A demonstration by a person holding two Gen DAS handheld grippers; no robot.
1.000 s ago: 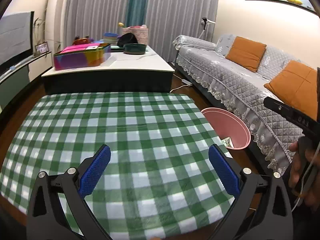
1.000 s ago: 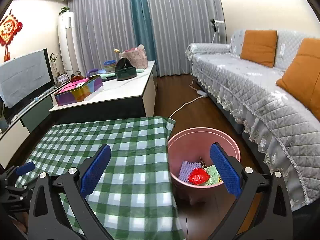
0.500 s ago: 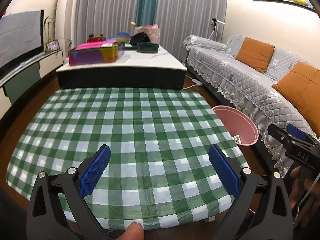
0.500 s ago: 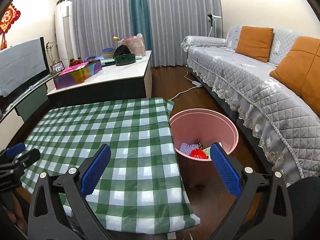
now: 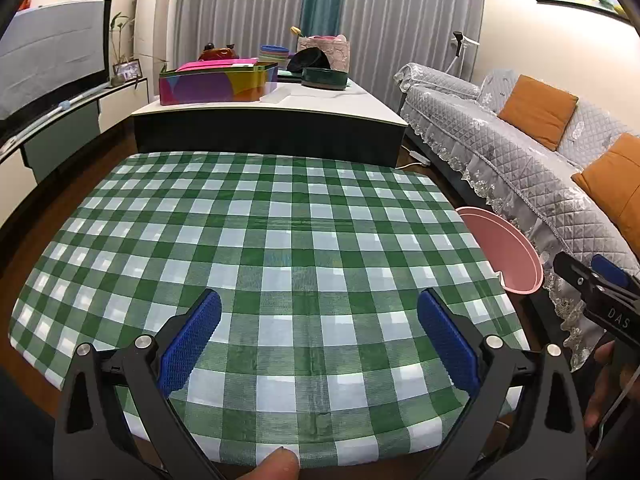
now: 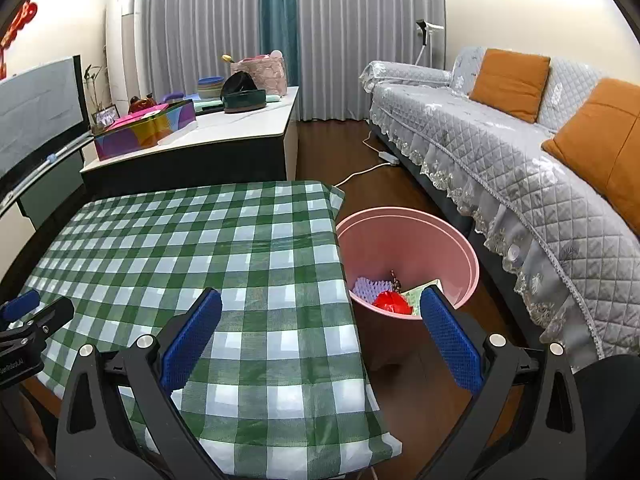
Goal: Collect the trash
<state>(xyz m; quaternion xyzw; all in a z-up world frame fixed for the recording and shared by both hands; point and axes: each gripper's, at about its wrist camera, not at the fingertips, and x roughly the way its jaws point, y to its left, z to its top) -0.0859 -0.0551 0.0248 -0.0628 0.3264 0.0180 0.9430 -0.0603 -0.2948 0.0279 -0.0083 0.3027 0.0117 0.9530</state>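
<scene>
A pink trash bin (image 6: 416, 236) stands on the floor at the right side of the table with the green checked cloth (image 6: 224, 248). Inside it lie a red wrapper (image 6: 390, 302), a purple piece (image 6: 366, 288) and a pale green packet (image 6: 420, 292). My right gripper (image 6: 320, 340) is open with nothing between its blue pads, above the table's near right corner. My left gripper (image 5: 318, 338) is open too, over the near edge of the cloth (image 5: 280, 248). The bin (image 5: 504, 252) shows at the right in the left wrist view, with the right gripper (image 5: 592, 284) close to it.
A grey quilted sofa (image 6: 520, 152) with orange cushions runs along the right. Behind the table stands a white-topped cabinet (image 6: 208, 140) carrying a colourful box (image 6: 144, 132) and bowls. A cable (image 6: 360, 172) crosses the wooden floor. A fingertip (image 5: 280, 466) shows at the bottom edge.
Both grippers have drawn back from the table and bin, so more of the cloth shows. Both stayed open and held nothing.
</scene>
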